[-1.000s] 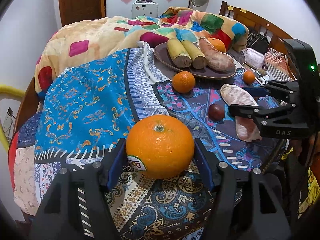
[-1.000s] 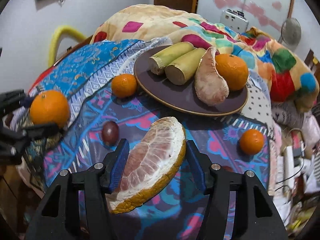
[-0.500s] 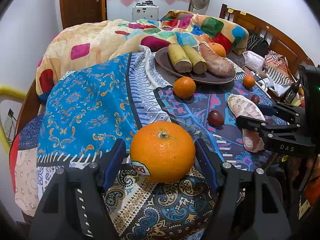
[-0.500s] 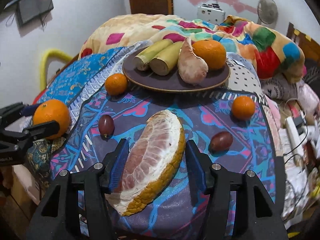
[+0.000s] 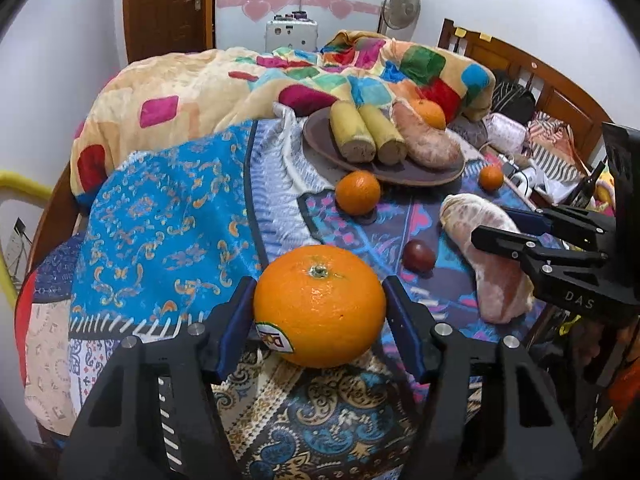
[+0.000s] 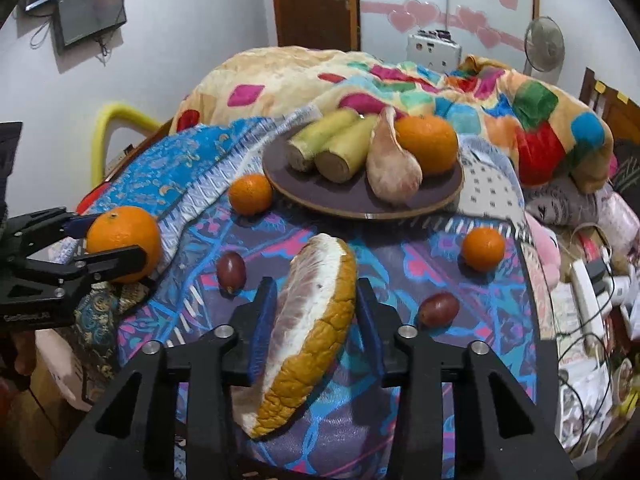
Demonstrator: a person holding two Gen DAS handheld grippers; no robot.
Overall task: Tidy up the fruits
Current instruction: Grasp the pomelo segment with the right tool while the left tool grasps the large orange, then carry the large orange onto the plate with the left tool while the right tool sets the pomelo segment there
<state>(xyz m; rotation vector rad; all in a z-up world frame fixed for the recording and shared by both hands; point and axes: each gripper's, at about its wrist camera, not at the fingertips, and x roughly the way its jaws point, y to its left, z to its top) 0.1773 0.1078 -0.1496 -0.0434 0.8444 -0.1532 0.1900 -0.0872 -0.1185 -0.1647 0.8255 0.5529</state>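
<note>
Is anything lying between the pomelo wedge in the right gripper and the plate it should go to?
Nothing visible blocks it. The cloth between the pomelo wedge and the plate is bare; the small orange and grape lie off to the left, and another orange to the right.

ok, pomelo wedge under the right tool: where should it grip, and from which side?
Grip the pomelo wedge across its thin width at mid-length: one pad on the peeled flesh face, the other on the yellow rind. Come from above along its long axis, as the right tool sits now. Its jaws have just been closing and appear to reach both faces.
</note>
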